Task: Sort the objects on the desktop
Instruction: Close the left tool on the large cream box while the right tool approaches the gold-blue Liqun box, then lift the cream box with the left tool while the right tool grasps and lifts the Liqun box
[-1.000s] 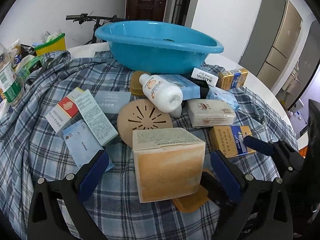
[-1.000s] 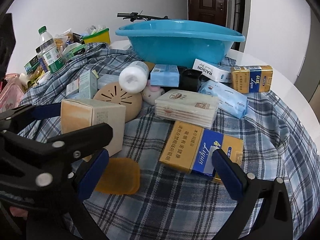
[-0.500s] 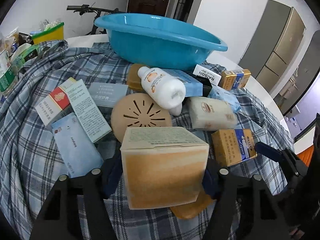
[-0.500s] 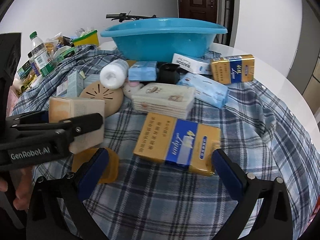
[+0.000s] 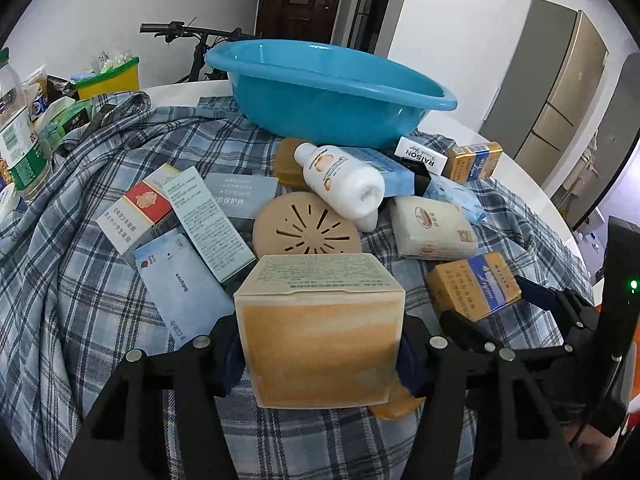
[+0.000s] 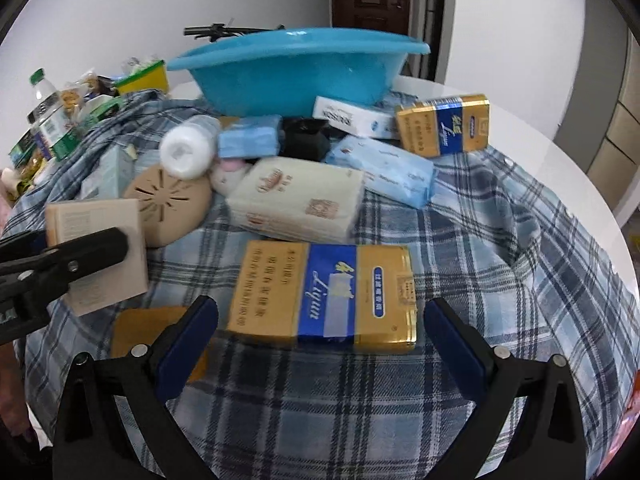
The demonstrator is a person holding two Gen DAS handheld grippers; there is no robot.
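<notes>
Left gripper (image 5: 320, 354) clamps cardboard cube (image 5: 320, 332) — (matte).

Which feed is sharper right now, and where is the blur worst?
Left wrist view is crisp: print on the tan square carton reads clean. Right wrist view is motion-smeared, worst on the white lotion bottle and blue plastic basin; both bend at the fisheye edges.

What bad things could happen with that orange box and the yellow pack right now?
The left gripper pinches the orange box only near its bottom edge, so it might tip or slip out and land on the round beige vent disc. The right gripper is open around the gold cigarette pack; the left gripper's arm is close beside it, so the two could bump. Squeezing hard could also dent the cardboard.
</notes>
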